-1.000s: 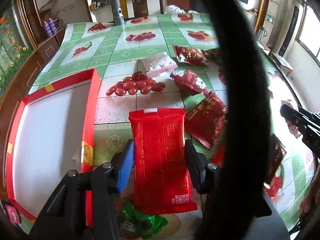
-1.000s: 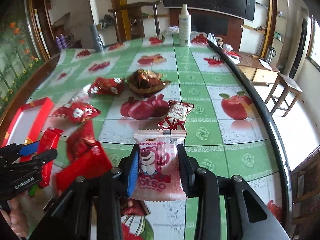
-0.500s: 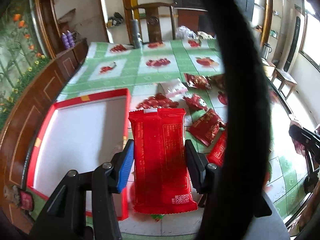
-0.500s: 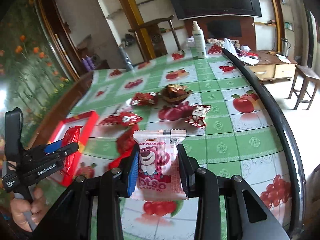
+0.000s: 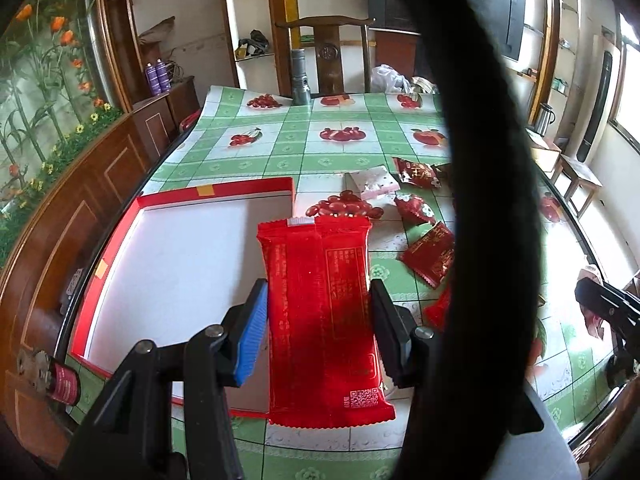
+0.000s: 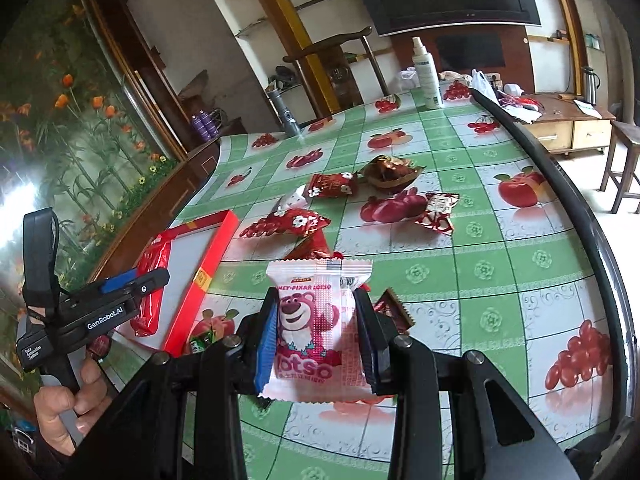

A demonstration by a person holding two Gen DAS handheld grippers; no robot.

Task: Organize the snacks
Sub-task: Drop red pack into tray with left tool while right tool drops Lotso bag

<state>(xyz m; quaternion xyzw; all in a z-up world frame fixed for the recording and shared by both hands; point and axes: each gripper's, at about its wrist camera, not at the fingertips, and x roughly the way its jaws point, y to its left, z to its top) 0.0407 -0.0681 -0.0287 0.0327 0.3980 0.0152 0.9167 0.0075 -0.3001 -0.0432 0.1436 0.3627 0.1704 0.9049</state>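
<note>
- Left wrist view: left gripper (image 5: 318, 312) is pinching a long red snack packet (image 5: 322, 320) between its two fingers, the blue-padded finger (image 5: 253, 332) pressing one long edge and the black finger pressing the other.
- The packet is sticking out well past the fingertips, hanging over the near right corner of the red tray (image 5: 248, 190) with the white floor, which is lying ahead and left of the fingers.
- Loose red snack packets (image 5: 430, 256) are lying on the green fruit-print tablecloth (image 5: 280, 140) ahead and right of the fingers, with a pink-and-white packet (image 5: 374, 182) beyond them.
- Right wrist view: right gripper (image 6: 316, 330) is clamping a pink Lotso snack packet (image 6: 316, 320) between its fingers, off the table.
- Far to the left of these fingers, the left gripper (image 6: 138, 280) is holding its red packet (image 6: 154, 276) above the tray (image 6: 202, 276).
- Ahead of the fingers, red packets (image 6: 296, 222) and a brown packet (image 6: 390, 174) are lying scattered on the tablecloth (image 6: 500, 276).
</note>
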